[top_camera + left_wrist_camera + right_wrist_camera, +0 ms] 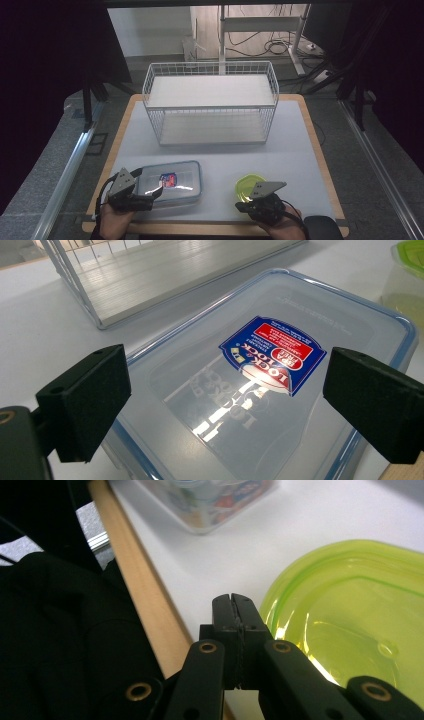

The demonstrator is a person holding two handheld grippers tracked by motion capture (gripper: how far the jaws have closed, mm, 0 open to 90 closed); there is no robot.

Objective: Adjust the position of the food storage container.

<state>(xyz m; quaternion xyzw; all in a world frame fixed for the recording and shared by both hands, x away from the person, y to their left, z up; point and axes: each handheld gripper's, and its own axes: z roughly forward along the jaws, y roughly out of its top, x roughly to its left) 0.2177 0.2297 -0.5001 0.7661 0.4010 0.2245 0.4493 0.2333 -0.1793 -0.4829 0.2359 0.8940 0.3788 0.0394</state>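
A clear rectangular box with a blue-edged lid [172, 182] lies at the front left of the table, a red and blue label on top. My left gripper [154, 196] hangs open just above its near end. In the left gripper view the lid [200, 340] spreads below the gripper [227, 400], whose pads [85, 400] stand wide apart with nothing held. A small container with a lime green lid [248, 184] sits front right. My right gripper [239, 206] is shut and empty; its tips [234, 605] sit beside the green lid [350, 620], over the white tabletop near the front edge.
A white wire basket rack [210, 102] with two shelves stands at the back middle of the white table [295, 150]; its lower shelf [165, 275] lies beyond the box. The wooden table edge [145, 595] runs close to my right gripper. The clear box [210, 500] is farther off.
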